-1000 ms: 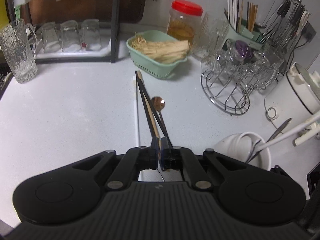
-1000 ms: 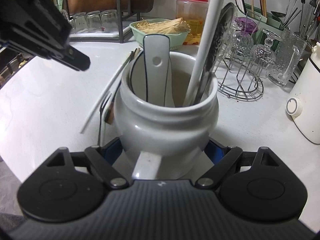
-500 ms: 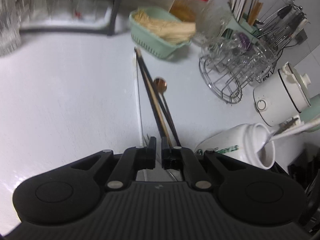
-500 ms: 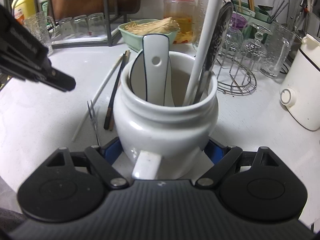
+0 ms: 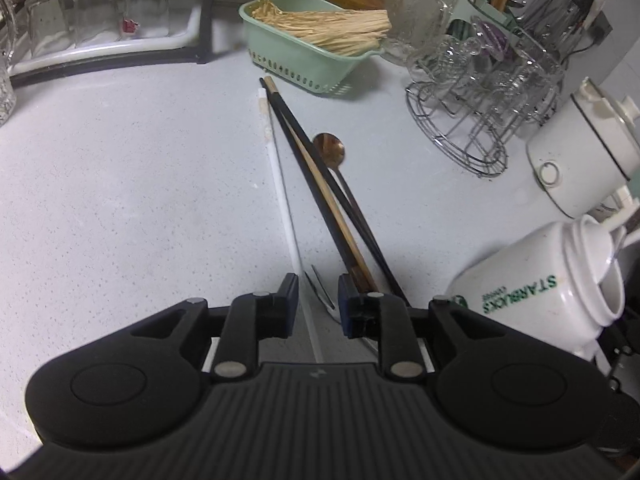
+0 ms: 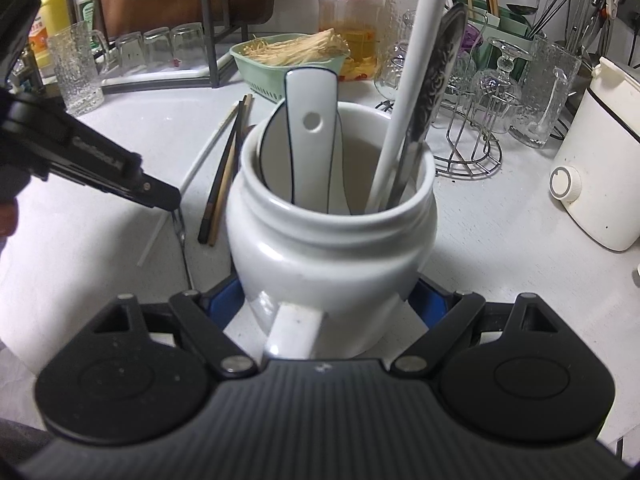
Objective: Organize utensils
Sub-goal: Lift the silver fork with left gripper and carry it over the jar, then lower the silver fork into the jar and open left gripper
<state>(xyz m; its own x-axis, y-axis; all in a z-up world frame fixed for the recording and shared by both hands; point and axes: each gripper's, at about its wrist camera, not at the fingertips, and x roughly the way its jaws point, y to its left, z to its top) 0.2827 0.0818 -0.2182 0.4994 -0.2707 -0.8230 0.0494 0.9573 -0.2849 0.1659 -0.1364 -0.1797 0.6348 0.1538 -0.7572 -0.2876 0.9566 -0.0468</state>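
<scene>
Several utensils lie on the white counter: a white chopstick [image 5: 276, 168], black chopsticks [image 5: 298, 128] with a wooden one, a copper spoon [image 5: 330, 148] and a small fork [image 5: 322, 292]. My left gripper [image 5: 318, 284] hovers low over the near ends, its jaws opening. The fork's tines and the white chopstick lie between the fingers, and the pads touch neither. My right gripper [image 6: 324, 296] is shut on a white ceramic jar [image 6: 332, 248], also seen tilted in the left wrist view [image 5: 540, 280]. The jar holds a white ceramic spoon [image 6: 312, 136], a long white handle [image 6: 408, 92] and a patterned metal handle [image 6: 436, 80].
A green basket of thin sticks [image 5: 304, 56] stands behind the chopsticks. To the right are a wire rack of glasses [image 5: 480, 120] and a white cooker [image 5: 576, 160]. Upturned glasses on a tray [image 5: 100, 12] line the back left, with a glass mug [image 6: 78, 68] beside them.
My left gripper has come down closer to the counter over the fork, and its jaws, shut before, have parted. The right gripper keeps the jar where it was.
</scene>
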